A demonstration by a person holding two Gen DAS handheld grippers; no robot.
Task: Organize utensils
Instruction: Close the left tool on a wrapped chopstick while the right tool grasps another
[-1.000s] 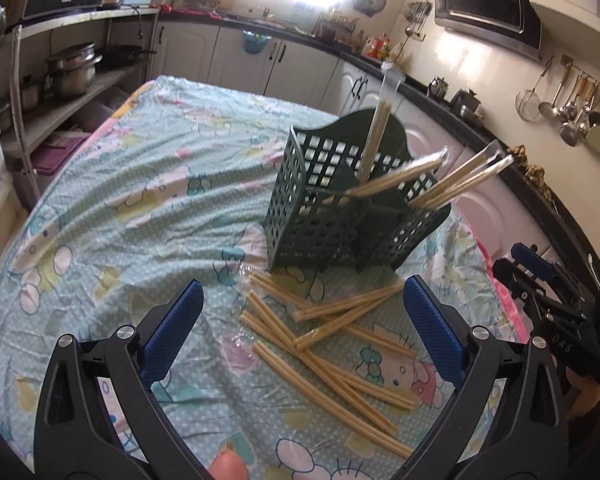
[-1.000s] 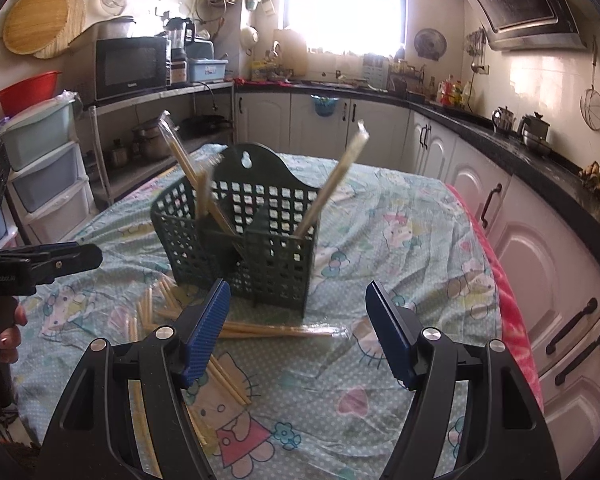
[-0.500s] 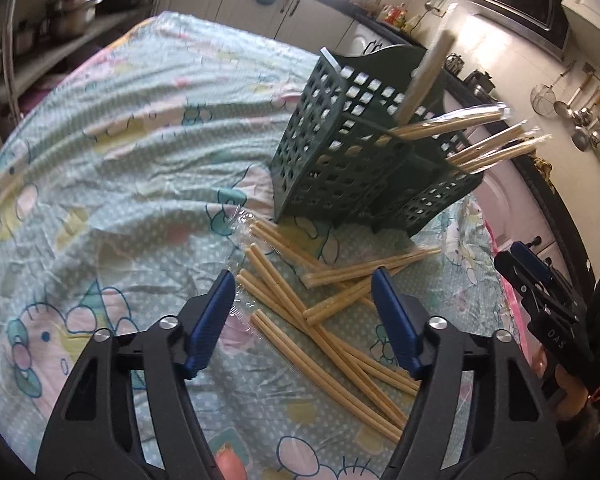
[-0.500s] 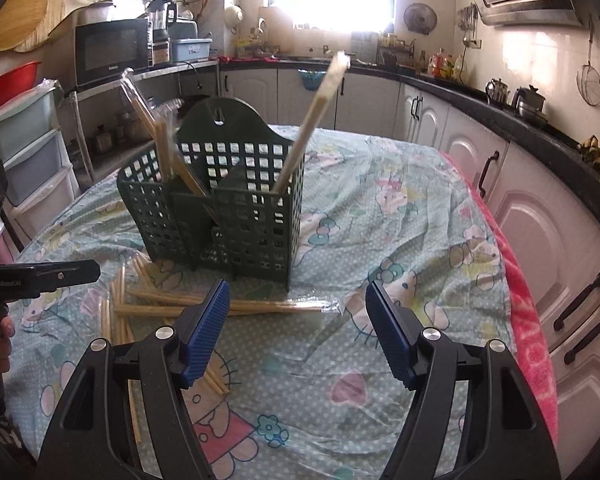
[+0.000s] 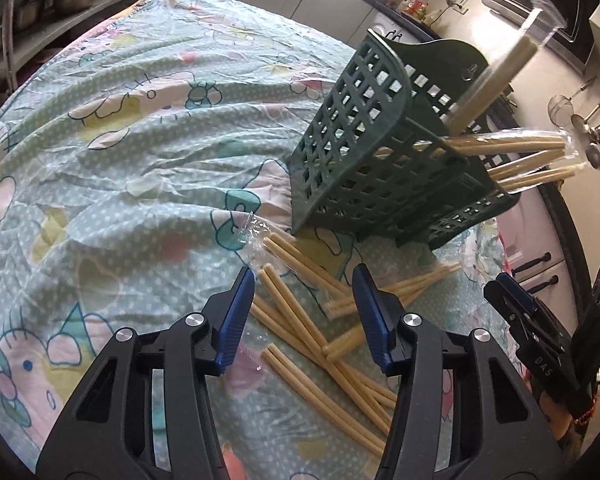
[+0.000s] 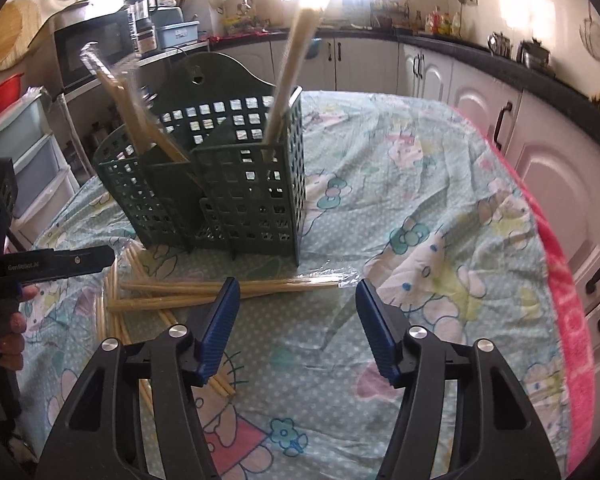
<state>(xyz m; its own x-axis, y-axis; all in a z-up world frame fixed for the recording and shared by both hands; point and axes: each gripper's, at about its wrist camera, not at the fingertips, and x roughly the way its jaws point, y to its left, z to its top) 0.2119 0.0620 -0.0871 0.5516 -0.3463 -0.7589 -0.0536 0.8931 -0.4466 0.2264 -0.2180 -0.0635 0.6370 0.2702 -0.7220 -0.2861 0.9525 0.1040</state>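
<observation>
Lying loose: pale wrapped chopsticks (image 5: 300,320) by green lattice holder (image 5: 364,152), both grippers (image 5: 304,316) (image 6: 296,320) spread, closing, empty.

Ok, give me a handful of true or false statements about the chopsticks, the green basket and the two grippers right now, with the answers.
1. The green basket stands upright on the tablecloth. True.
2. All the chopsticks are already in the basket. False: many wrapped chopsticks lie loose on the cloth in front of it.
3. The left gripper is clamped on a chopstick. False: its jaws are closing over the loose pile, but the pads press on nothing yet.
4. The right gripper holds nothing. True: its jaws are closing with only cloth between them.
5. The basket is empty. False: several chopsticks already stick out of it.
</observation>
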